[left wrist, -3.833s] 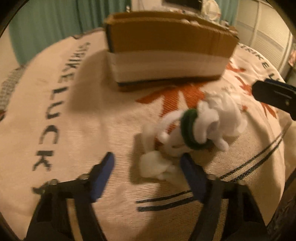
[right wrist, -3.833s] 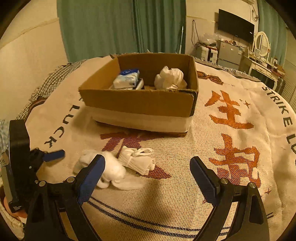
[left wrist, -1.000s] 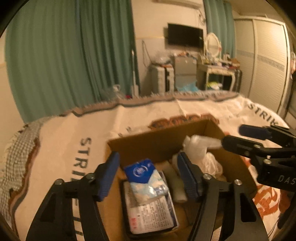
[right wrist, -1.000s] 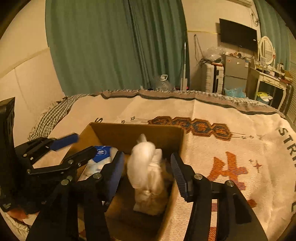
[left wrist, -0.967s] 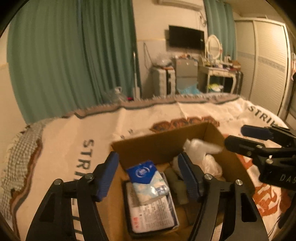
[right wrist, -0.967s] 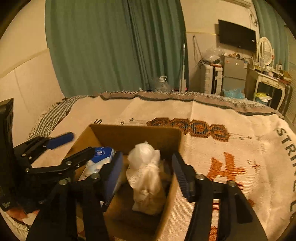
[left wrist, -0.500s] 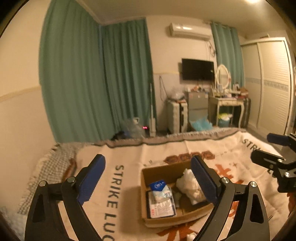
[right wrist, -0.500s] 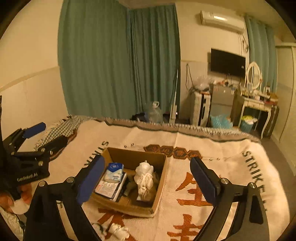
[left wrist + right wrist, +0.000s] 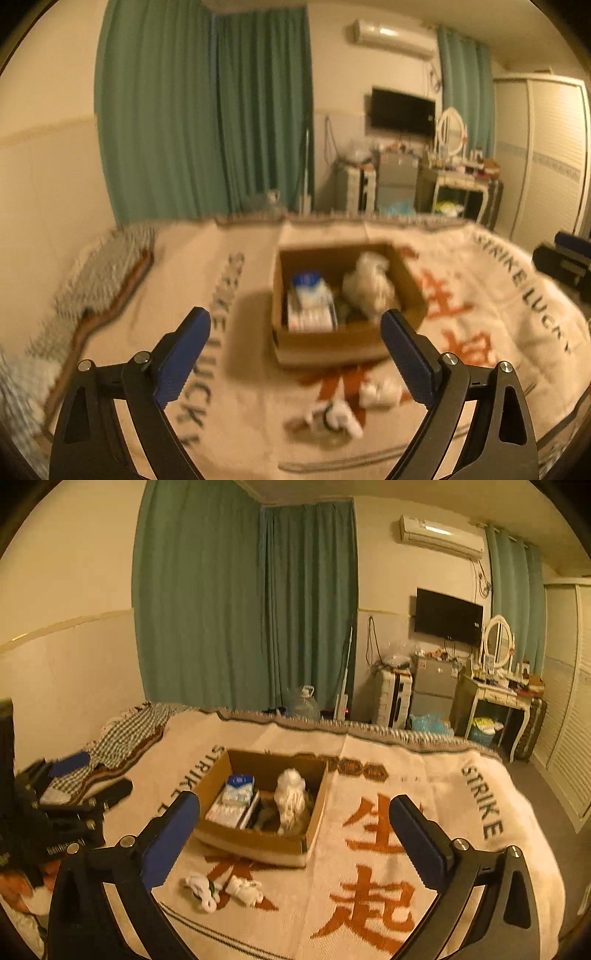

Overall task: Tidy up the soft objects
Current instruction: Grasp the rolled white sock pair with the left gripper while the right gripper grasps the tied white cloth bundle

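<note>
A cardboard box (image 9: pixel 255 840) stands on a cream blanket; it also shows in the left wrist view (image 9: pixel 334 339). Inside lie a blue-and-white tissue pack (image 9: pixel 239 786) and a white crumpled bundle (image 9: pixel 291 801). In front of the box lie a white soft piece with a dark green band (image 9: pixel 202 888) and a white folded piece (image 9: pixel 245 891); the left wrist view shows them blurred (image 9: pixel 338 417). My left gripper (image 9: pixel 295 354) is open and empty, high above the bed. My right gripper (image 9: pixel 295 838) is open and empty, also held high.
The cream blanket (image 9: pixel 424 812) carries orange characters and "STRIKE LUCKY" lettering. Checked fabric (image 9: pixel 125 734) lies at the bed's left edge. Green curtains (image 9: pixel 243 605), a TV (image 9: pixel 448 616), a small fridge (image 9: pixel 432 686) and a dressing table (image 9: pixel 495 698) stand beyond the bed.
Both grippers have let go inside the box, opened wide and pulled up and back from it. The white bundle stays in the box. The left view is blurred by motion.
</note>
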Tool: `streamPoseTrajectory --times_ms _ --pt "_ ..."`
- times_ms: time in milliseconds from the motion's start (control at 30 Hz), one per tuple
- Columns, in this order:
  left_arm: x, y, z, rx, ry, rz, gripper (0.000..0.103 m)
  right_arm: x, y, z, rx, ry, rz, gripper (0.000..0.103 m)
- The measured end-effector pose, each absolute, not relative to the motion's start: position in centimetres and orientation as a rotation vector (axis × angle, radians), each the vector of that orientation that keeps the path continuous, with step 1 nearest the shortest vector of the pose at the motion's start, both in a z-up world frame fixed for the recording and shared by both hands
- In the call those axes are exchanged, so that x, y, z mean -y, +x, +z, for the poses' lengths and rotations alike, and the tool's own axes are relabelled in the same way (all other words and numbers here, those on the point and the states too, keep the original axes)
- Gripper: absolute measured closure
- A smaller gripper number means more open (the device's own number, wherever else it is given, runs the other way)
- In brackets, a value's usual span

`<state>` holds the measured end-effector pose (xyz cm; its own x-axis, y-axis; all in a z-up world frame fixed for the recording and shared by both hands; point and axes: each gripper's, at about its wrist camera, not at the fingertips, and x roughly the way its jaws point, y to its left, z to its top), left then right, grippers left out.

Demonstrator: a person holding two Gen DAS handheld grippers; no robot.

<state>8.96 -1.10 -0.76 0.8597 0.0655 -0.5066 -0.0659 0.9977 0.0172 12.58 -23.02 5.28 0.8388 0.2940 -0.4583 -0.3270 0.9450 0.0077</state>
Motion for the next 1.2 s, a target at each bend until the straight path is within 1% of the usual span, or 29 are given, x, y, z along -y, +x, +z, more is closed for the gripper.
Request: streamPoseTrajectory --times_ms 233,467,500,567,633,667,700,733,767,933,1100,1200 --pt "3.3 10.3 -9.2 -0.697 0.044 0.02 0.008 22.4 14.3 -1.3 -0.565 -0.056 0.315 0.0" --pt "4.2 12.1 -14.4 -0.819 0.051 -0.06 0.011 22.0 16.6 -6.2 -0.634 -0.025 0.31 0.0" --pt "4.5 12.6 -15.2 -0.843 0.064 -0.067 0.019 21.9 16.8 -6.7 -0.638 -0.026 0.309 0.0" --pt "4.7 13.2 -16.2 -0.878 0.077 -0.091 0.027 21.6 17.4 -7.5 -0.647 -0.029 0.31 0.0" --pt "5.0 13.6 -16.7 -0.883 0.098 -0.094 0.029 21.3 17.8 -8.3 -0.659 -0.024 0.312 0.0" --pt "5.0 13.7 -16.8 -0.885 0.096 -0.109 0.035 21.1 18.1 -8.8 -0.672 -0.021 0.32 0.0" --pt "5.0 13.9 -16.9 -0.888 0.093 -0.12 0.047 21.0 18.3 -9.1 -0.678 -0.021 0.324 0.0" --pt "4.9 14.0 -17.0 -0.896 0.09 -0.13 0.054 20.9 18.4 -9.4 -0.684 -0.024 0.324 0.0" --pt "4.9 14.2 -17.2 -0.909 0.081 -0.148 0.07 20.6 18.6 -9.8 -0.689 -0.033 0.323 0.0" --pt "4.0 13.7 -16.3 -0.889 0.056 -0.173 0.07 19.8 18.7 -10.8 -0.708 -0.05 0.318 0.0" --pt "2.0 13.4 -14.3 -0.842 0.083 -0.125 0.07 18.3 18.5 -11.7 -0.732 -0.072 0.328 0.0" --pt "0.5 13.7 -14.3 -0.845 0.105 -0.076 0.07 17.0 18.5 -12.8 -0.76 -0.081 0.345 0.0"
